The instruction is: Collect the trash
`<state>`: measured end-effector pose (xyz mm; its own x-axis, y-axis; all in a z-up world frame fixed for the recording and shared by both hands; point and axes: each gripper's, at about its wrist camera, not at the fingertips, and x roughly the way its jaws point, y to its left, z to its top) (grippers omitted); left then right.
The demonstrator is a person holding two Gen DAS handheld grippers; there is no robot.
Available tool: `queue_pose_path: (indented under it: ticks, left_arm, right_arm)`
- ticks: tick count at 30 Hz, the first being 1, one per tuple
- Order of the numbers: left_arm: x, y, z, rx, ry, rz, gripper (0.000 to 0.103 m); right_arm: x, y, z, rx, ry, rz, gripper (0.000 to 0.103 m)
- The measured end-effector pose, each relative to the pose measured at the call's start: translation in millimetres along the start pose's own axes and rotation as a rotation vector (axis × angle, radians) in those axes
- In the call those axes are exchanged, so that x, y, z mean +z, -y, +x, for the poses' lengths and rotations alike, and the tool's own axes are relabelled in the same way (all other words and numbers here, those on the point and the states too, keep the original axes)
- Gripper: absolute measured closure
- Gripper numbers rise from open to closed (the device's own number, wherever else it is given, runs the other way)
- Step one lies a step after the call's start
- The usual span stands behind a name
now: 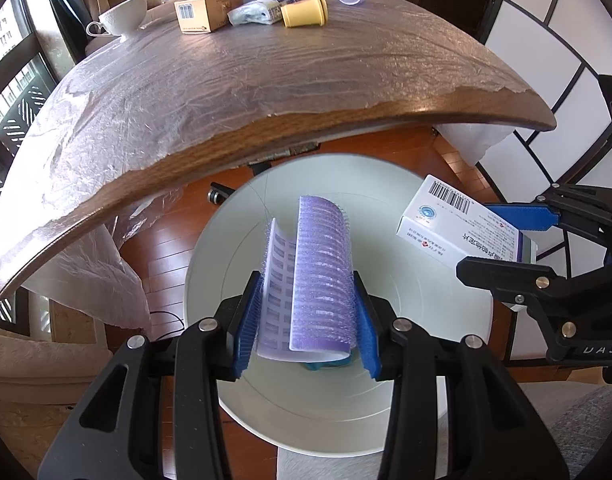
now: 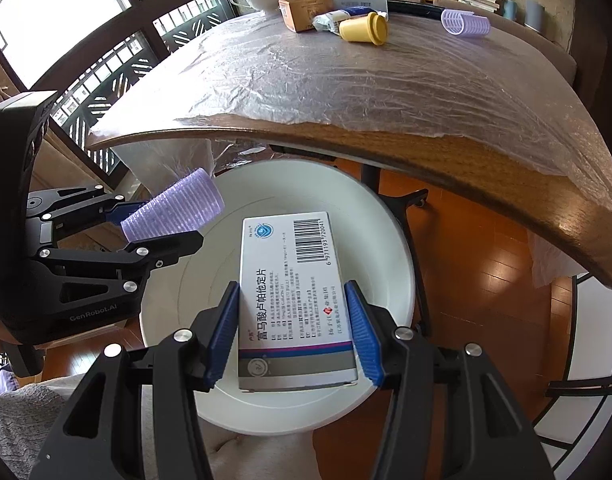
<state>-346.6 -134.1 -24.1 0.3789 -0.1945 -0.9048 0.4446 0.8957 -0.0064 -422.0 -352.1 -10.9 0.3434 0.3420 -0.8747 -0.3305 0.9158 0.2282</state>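
Jaws pinch trash above the white bin (image 1: 209, 264): left gripper (image 1: 308, 320) holds a purple hair roller (image 1: 322, 276), right gripper (image 2: 291, 336) a medicine box (image 2: 293, 292). Releasing off-centre could drop either outside the rim.

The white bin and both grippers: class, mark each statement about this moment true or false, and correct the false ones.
1. The left gripper holds a purple hair roller. True.
2. The right gripper is empty. False: its fingers clamp a white medicine box.
3. Both held items hang above the white bin. True.
4. The yellow cup stands upright on the table. False: it lies on its side.
5. A second purple roller is on the table. True.
6. The table is bare wood all over. False: a thin plastic sheet covers most of it.
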Motion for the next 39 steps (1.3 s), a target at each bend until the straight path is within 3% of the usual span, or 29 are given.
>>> queue_pose_path:
  ticks: [39]
  left_arm:
    - [-26.5,-4.3,61.9,-0.018,-0.192,0.009,0.059]
  right_arm:
    - [2.0,-3.4,66.9,-0.004,-0.154,-0.009,0.052]
